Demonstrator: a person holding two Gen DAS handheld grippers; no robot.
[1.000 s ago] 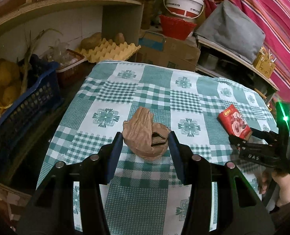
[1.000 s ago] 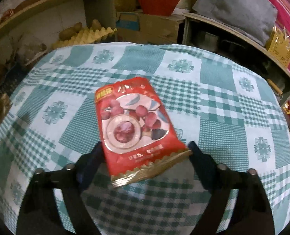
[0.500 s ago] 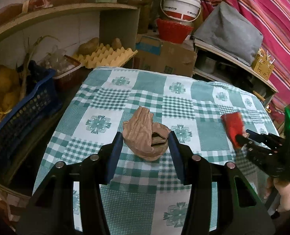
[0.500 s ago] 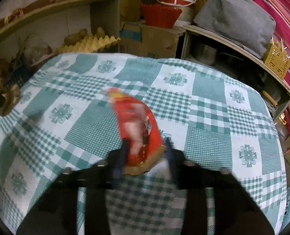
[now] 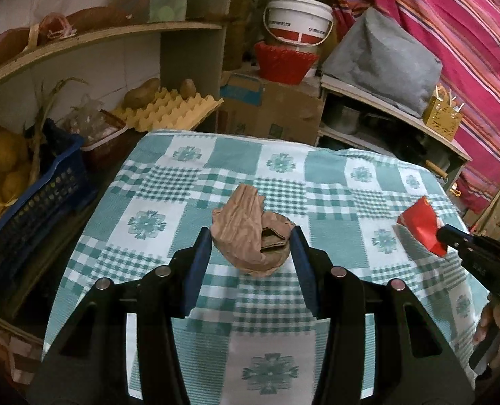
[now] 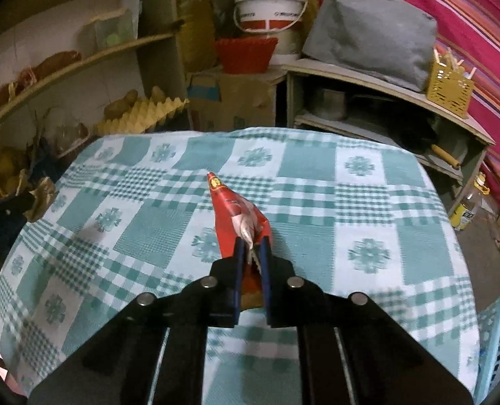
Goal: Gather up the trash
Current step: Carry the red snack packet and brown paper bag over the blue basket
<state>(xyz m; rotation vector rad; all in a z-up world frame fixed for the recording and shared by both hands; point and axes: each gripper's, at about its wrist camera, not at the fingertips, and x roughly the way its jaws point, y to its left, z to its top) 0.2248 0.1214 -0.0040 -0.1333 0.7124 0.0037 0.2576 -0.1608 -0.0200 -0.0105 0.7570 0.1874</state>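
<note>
Checkered tabletop (image 6: 368, 202) under both claws: your right claw (image 6: 251, 253) pinches red wrapper (image 6: 236, 216), left claw (image 5: 251, 236) clamps crumpled brown bag (image 5: 250, 236), ready for binning.

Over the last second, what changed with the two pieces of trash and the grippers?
The right gripper has just been closing on the red snack packet, which lay flat on the checked tablecloth a second ago; it is now pinched, folded narrow and lifted off the cloth. The left gripper holds the crumpled brown paper bag just as before, jaws unchanged.
</note>
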